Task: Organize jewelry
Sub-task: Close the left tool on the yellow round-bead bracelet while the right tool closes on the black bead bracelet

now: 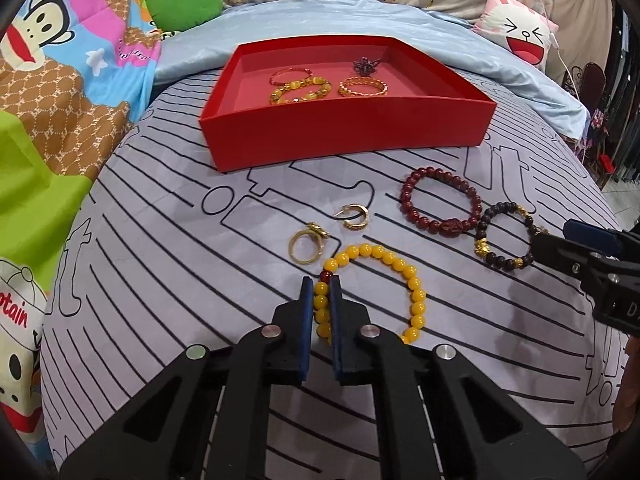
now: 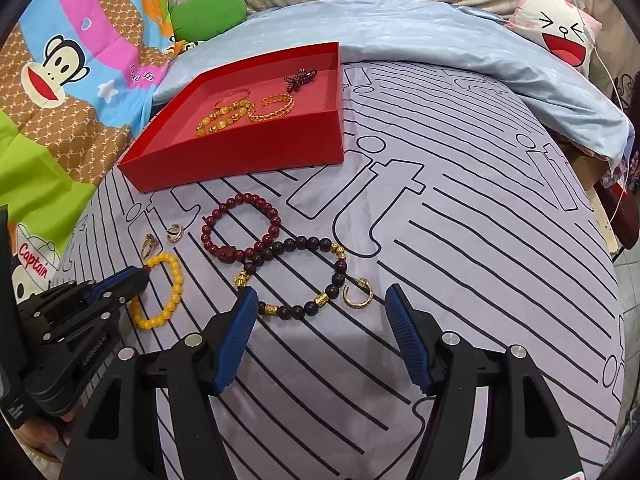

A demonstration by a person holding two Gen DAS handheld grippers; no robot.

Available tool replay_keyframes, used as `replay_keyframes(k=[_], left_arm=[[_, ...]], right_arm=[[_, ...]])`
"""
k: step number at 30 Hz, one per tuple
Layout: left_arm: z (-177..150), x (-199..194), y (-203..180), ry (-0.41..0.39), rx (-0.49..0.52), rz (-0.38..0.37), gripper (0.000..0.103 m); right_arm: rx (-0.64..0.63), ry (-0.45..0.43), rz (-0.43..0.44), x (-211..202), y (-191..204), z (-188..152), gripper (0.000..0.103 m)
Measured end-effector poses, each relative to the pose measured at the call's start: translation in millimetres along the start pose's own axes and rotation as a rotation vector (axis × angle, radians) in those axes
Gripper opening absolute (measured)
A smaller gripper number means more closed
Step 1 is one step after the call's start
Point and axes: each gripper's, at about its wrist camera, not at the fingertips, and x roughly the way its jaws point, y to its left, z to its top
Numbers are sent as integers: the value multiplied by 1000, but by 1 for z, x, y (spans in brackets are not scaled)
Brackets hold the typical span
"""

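Note:
My left gripper is shut on the left side of a yellow bead bracelet, which lies on the striped bedspread. From the right wrist view, that left gripper pinches the same yellow bracelet. My right gripper stands open over a dark bead bracelet with gold charms and a gold hoop earring, touching neither. A red-brown bead bracelet lies beside the dark one. A gold ring and a second hoop earring lie just beyond the yellow bracelet.
A red tray at the back holds several bracelets. A cartoon monkey blanket and green cushion lie to the left. A pale blue sheet and a laughing-face pillow lie behind. The bed's edge drops at the right.

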Motion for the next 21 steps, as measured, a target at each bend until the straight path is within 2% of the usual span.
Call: replay_keyframes(k=[4,9,15,19,21], left_arm=[[0,0,5,1,-9,9,8],[1,1,5,1,-9,13,8],[1,1,7,1,-18,3,8],[1,1,8,0,-22,0,8],[2,1,8,0,-24,-1,8]], right_arm=[[-19,-7,4,5,2,7,55],[-48,-9,7,15,5,15,38],[-59,10,-9,27,2,18,25],[-81,3,-23,28,4,17,23],[-93,1,-31,28,6,15,19]])
